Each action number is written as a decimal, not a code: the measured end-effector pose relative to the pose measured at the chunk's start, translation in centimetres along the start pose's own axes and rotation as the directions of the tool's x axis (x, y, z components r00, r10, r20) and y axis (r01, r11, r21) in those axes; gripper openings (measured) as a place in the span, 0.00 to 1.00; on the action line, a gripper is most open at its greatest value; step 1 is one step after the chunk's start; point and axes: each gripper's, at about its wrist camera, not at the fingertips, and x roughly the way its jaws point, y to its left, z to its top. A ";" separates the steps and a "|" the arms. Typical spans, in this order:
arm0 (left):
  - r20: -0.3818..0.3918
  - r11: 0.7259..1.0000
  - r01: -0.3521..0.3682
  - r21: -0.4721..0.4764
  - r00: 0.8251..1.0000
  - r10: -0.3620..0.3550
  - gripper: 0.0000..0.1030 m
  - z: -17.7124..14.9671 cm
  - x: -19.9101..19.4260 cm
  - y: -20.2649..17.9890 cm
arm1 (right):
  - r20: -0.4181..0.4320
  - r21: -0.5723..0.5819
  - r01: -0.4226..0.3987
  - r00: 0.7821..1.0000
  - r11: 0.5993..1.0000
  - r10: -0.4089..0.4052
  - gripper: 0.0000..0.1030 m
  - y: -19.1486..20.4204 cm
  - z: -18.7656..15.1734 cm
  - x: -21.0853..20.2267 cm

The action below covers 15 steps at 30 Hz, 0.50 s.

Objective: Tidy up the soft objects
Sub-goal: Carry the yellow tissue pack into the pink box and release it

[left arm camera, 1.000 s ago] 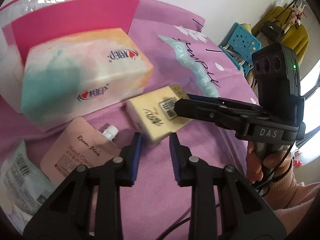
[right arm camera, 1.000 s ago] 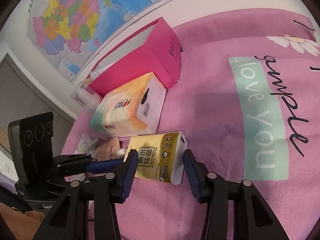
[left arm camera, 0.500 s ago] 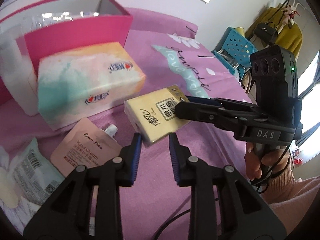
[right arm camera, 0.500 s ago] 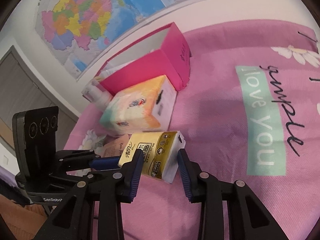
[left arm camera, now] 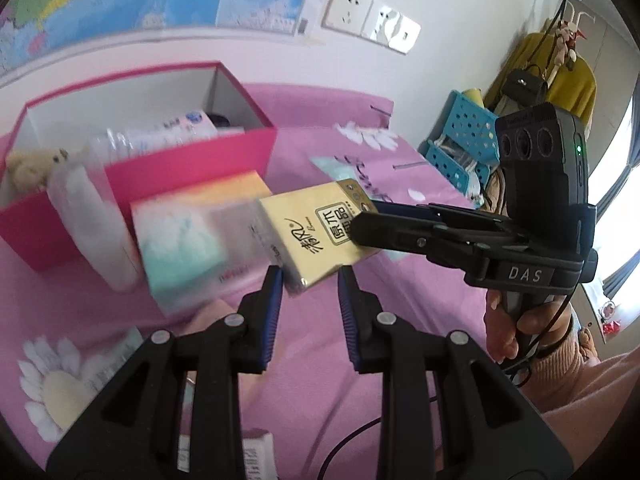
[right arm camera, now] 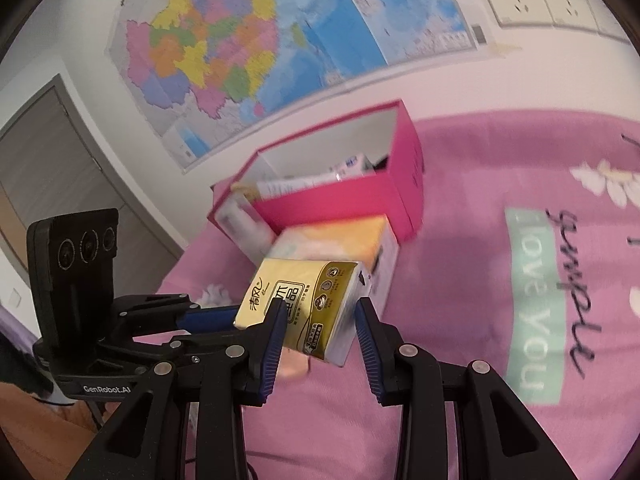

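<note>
The right gripper [right arm camera: 320,322] is clamped on the yellow tissue pack [right arm camera: 304,304], held off the pink cloth [right arm camera: 460,280]; soft, light and slick-wrapped, it should be squeezed mid-body, not at the ends; the left gripper [left arm camera: 308,292] is together, empty; beyond lie the big tissue pack [left arm camera: 188,236] and the box [left arm camera: 180,164].

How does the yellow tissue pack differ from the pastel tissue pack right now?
The yellow tissue pack is clamped in the right gripper and lifted off the pink cloth; the pastel tissue pack lies on the cloth by the pink box. The yellow one is smaller and tilted; the pastel one is bigger and lies flat. Both are soft wrapped tissue packs, still outside the box.
</note>
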 end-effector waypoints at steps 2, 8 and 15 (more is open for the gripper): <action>0.015 1.000 -0.020 0.003 1.000 0.020 0.29 1.0 -0.1 0.0 | 0.012 -0.016 -0.005 1.000 1.000 0.005 0.35 0.2 1.1 0.2; 0.053 0.996 -0.093 0.005 0.994 0.093 0.29 5.0 -0.5 1.1 | 0.058 -0.073 0.000 0.998 0.997 0.004 0.35 1.2 5.1 1.1; 0.058 0.989 -0.142 -0.032 0.988 0.144 0.29 9.4 0.7 3.6 | 0.093 -0.092 0.012 0.996 0.996 -0.003 0.35 1.0 10.0 3.5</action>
